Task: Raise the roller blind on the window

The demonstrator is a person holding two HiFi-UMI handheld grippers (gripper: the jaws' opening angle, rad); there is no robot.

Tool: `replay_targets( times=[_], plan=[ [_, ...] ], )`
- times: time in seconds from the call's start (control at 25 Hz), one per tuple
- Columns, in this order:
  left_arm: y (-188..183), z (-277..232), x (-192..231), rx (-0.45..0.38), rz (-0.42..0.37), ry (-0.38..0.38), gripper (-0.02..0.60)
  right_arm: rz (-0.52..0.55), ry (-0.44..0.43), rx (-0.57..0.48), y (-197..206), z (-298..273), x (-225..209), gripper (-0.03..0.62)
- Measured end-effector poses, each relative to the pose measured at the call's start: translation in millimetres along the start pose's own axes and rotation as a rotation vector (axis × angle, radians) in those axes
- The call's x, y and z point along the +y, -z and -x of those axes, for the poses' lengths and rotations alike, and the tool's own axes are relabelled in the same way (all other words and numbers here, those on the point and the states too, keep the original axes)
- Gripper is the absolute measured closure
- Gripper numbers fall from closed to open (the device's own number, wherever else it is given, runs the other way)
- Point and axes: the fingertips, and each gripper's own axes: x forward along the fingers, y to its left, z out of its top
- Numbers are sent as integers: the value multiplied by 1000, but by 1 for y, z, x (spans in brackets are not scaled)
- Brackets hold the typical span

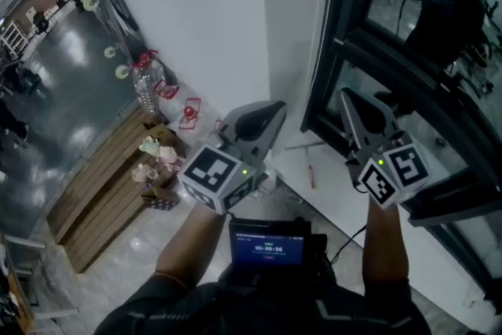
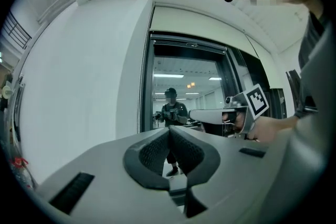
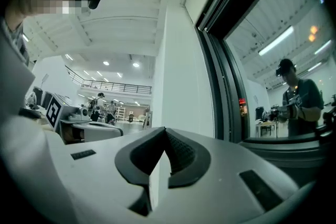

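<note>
The dark-framed window [image 1: 339,51] stands ahead on the right, and its glass reflects the person. A thin bead chain [image 1: 320,27] hangs down the window's left frame; it also shows as a dotted line in the right gripper view [image 3: 214,113] and the left gripper view [image 2: 139,107]. My left gripper [image 1: 276,107] points at the white wall beside the frame, shut with nothing between its pads [image 2: 169,128]. My right gripper [image 1: 345,95] is held up close to the frame, just right of the chain, its pads together and empty [image 3: 165,129]. Neither gripper touches the chain.
A white sill [image 1: 337,176] runs under the window, with a small red tool [image 1: 311,175] lying on it. Low at the left, a wooden pallet [image 1: 102,208] carries a plastic bottle [image 1: 146,87] and small toys. A screen device [image 1: 268,247] hangs at the person's chest.
</note>
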Motion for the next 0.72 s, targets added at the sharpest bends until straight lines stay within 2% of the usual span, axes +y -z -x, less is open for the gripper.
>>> replay_targets(
  times=[0.28, 0.52, 0.72],
  plan=[
    [12, 25, -15, -6, 58, 70, 588, -39, 34, 29, 1, 22, 35, 579],
    [9, 36, -34, -5, 42, 51, 588, -40, 34, -3, -6, 44, 40, 579],
    [1, 39, -45, -20, 47, 7, 588, -25, 8, -13, -12, 61, 40, 579]
  ],
)
